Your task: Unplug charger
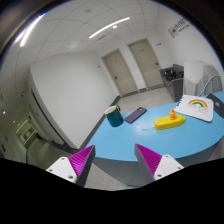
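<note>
No charger, plug or socket shows anywhere from where the tool looks, and that is the main worry: the task's thing is out of sight, so any move forward now is aimed at nothing in particular. If the cable runs off the far side of the desk, a blind reach could sweep into what sits on top instead. A teal cup stands near the desk's left end, a dark phone lies just beside it, then a yellow toy and a white card with a rainbow further right. The cup looks the easiest to knock over.

The tool is held high and well back from the desk, tilted so that it looks across the room toward two closed doors rather than down at the surface. Its fingers stand apart with nothing between them, the magenta pads facing each other over bare floor.
</note>
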`<state>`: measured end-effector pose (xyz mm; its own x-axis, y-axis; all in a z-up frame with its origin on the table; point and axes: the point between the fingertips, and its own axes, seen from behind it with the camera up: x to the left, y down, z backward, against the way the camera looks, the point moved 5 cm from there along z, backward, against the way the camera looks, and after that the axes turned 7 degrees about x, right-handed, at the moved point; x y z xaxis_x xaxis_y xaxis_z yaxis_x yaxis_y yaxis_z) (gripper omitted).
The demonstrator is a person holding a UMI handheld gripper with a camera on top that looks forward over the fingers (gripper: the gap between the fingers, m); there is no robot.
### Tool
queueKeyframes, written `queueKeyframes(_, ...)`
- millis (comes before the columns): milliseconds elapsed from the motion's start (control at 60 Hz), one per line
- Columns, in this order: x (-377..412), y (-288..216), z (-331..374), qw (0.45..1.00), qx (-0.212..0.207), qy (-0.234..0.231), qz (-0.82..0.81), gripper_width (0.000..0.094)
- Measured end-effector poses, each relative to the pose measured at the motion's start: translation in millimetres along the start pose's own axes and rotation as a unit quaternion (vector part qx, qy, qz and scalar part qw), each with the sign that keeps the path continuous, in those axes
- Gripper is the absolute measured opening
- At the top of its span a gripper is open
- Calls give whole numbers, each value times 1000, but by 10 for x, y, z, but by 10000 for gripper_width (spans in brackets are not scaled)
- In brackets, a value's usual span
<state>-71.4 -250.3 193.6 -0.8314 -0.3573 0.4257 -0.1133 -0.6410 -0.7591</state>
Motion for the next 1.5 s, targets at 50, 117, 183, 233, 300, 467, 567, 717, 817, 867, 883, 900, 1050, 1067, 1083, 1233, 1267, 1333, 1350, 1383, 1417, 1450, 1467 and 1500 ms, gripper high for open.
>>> queueKeyframes(50, -132, -14, -4, 1000, -1, 21, 5, 823)
queueKeyframes(117, -440, -48, -48, 998, -3, 57, 15, 818)
queueKeyframes(183, -844, -98, -156, 995, -7, 95, 28, 808)
queueKeyframes(233, -1120, -141, -242, 992, -8, 120, 33, 800)
queueKeyframes(300, -1472, -220, -387, 988, -8, 147, 36, 800)
queueKeyframes(467, -2260, -552, -849, 975, -12, 212, 64, 786)
queueKeyframes(567, -2582, -706, -1210, 973, -11, 224, 62, 770)
queueKeyframes(717, -2842, -945, -1649, 971, -31, 231, 49, 739)
queueKeyframes(817, -2977, -986, -1824, 967, -33, 243, 65, 569)
queueKeyframes(867, -3011, -989, -1865, 964, -33, 250, 86, 316)
queueKeyframes(883, -2984, -980, -1892, 965, -31, 242, 93, 242)
queueKeyframes(900, -2983, -988, -1897, 965, -34, 242, 96, 230)
queueKeyframes(1050, -3016, -1028, -1950, 965, -37, 249, 71, 59)
queueKeyframes(1067, -3022, -1044, -1961, 965, -38, 249, 68, 55)
queueKeyframes(1083, -3021, -1057, -1969, 966, -37, 249, 67, 52)
queueKeyframes(1233, -2965, -1068, -1880, 966, -10, 251, 58, 43)
queueKeyframes(1267, -2929, -1110, -1816, 967, -28, 248, 49, 43)
queueKeyframes(1333, -2858, -1519, -1540, 955, -86, 272, 83, 43)
queueKeyframes(1350, -2852, -1632, -1463, 950, -97, 281, 96, 42)
queueKeyframes(1383, -2829, -1790, -1362, 946, -110, 283, 114, 42)
queueKeyframes(1417, -2844, -1896, -1267, 947, -105, 283, 111, 42)
queueKeyframes(1450, -2891, -1981, -1172, 946, -108, 289, 102, 42)
queueKeyframes(1467, -2913, -2024, -1123, 945, -111, 291, 100, 42)
queueKeyframes(1500, -2973, -2071, -1027, 943, -111, 299, 98, 42)
